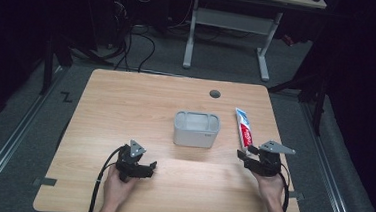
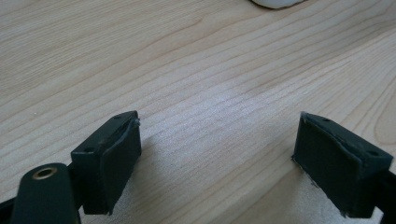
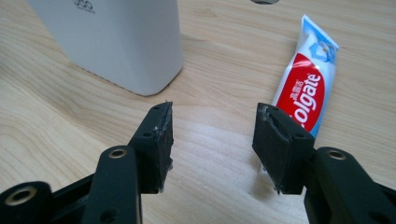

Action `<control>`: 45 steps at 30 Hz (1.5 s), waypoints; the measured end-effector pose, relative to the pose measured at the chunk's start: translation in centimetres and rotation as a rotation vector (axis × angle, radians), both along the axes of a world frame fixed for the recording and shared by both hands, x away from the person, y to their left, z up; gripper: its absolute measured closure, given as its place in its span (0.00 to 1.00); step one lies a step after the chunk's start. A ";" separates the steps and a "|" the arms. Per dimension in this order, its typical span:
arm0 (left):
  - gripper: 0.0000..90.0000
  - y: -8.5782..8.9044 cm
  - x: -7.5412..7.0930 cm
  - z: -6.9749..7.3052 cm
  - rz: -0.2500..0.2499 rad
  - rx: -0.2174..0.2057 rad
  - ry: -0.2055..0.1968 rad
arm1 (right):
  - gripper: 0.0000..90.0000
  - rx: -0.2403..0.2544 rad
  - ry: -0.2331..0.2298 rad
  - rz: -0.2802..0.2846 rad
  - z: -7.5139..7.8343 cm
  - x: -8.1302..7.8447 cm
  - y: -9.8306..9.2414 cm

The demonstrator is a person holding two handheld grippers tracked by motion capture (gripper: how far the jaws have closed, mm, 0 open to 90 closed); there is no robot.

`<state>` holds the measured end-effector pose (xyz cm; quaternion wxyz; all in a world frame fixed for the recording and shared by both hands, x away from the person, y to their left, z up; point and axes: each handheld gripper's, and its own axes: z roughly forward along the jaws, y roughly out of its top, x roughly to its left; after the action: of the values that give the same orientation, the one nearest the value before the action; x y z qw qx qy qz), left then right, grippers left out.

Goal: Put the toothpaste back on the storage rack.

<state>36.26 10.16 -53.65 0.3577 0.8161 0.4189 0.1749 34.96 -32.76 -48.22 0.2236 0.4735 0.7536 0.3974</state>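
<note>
Black two-jaw left gripper (image 1: 147,169) and right gripper (image 1: 245,155): grey triangular top plates, black trailing cables, brass-ringed holes, worn pads (image 3: 163,144).

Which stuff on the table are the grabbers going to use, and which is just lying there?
Likely for the job:
- toothpaste tube, lying just ahead of the open right gripper
- white container, mid-table beside the tube

Just there:
- dark round hole in the table
- open left gripper, over bare wood

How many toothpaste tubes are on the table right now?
1. The toothpaste tube lies flat near the table's right edge, right of the white container, just ahead of the right gripper. The container's inside is not fully visible, so something may be hidden there.
</note>
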 end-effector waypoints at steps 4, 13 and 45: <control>0.17 0.0 0.0 0.0 0.000 0.000 0.000 | 0.54 0.002 -0.005 -0.019 0.5 0.4 -0.3; 0.17 0.0 0.0 0.0 0.000 0.000 0.000 | 0.54 -0.001 -0.010 -0.042 1.1 1.2 -0.7; 0.18 0.0 0.0 0.0 -0.003 -0.002 0.001 | 0.54 -0.079 0.026 -0.099 2.8 5.2 -1.3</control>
<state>36.28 10.21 -53.63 0.3583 0.8164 0.4182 0.1736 40.18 -34.06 -45.43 0.2519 0.5062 0.7470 0.3497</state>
